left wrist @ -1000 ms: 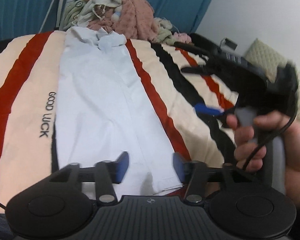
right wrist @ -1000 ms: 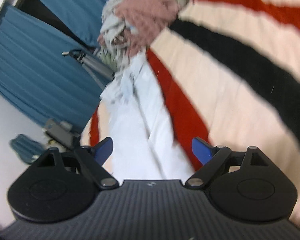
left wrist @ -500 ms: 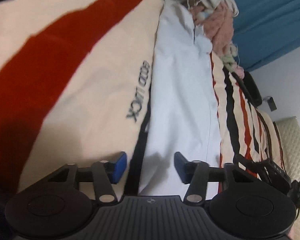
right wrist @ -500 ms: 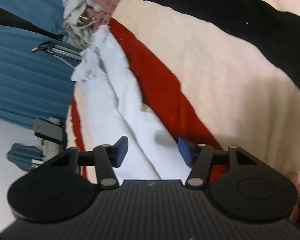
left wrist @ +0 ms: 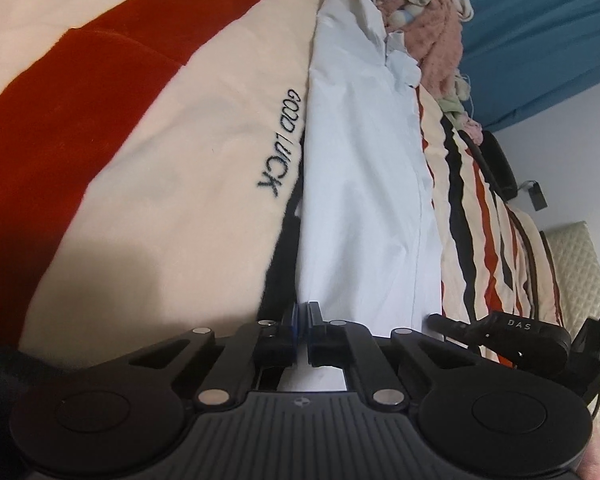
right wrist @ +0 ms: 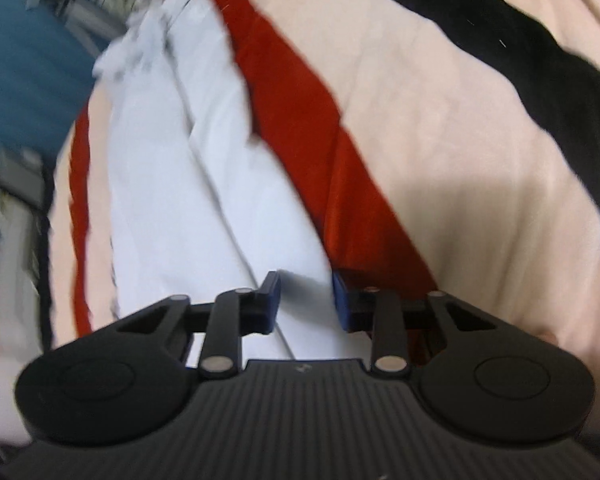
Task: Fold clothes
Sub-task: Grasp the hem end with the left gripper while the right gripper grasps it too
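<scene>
My left tongs (left wrist: 300,330) pinch the near hem of the pale shirt (left wrist: 360,184), lying lengthwise on the striped bed (left wrist: 160,200). Right tongs (right wrist: 306,300) gape narrowly over its other corner; I'd close them next, then fold.

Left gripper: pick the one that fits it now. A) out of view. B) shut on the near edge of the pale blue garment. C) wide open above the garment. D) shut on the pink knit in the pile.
B: the left gripper has its blue pads pressed together at the near edge of the pale blue garment, far from the clothes pile.
</scene>
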`<state>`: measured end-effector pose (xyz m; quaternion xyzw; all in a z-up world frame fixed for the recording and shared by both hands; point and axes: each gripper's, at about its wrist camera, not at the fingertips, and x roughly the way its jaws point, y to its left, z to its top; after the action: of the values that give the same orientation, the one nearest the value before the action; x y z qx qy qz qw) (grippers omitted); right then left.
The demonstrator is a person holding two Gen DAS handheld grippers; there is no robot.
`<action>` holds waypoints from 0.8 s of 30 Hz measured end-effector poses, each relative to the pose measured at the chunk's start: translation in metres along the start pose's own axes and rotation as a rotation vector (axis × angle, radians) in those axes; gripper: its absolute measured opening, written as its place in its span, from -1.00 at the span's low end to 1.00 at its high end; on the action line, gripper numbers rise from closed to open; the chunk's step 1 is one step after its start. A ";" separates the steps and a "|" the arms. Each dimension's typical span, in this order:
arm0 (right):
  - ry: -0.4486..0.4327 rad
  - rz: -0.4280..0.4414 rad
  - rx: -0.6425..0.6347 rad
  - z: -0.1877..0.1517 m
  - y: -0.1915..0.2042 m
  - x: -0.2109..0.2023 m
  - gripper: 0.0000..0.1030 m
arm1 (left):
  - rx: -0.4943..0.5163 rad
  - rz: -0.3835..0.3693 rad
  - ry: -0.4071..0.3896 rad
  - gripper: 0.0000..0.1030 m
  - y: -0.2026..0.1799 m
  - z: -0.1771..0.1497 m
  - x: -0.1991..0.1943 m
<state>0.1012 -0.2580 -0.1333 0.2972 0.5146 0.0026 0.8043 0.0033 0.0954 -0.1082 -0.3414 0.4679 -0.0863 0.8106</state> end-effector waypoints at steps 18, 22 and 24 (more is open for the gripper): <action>0.155 -0.163 -0.244 -0.031 0.029 0.006 -0.47 | 0.038 -0.032 0.128 -0.25 -0.014 -0.016 0.032; 0.166 -0.145 -0.280 -0.042 0.029 -0.002 -0.54 | 0.030 -0.039 0.125 -0.55 -0.014 -0.018 0.036; 0.137 -0.142 -0.275 -0.042 0.027 -0.007 -0.71 | 0.013 -0.044 0.119 -0.66 -0.012 -0.017 0.037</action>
<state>0.0712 -0.2178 -0.1263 0.1465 0.5829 0.0363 0.7984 0.0114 0.0614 -0.1318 -0.3407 0.5071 -0.1269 0.7815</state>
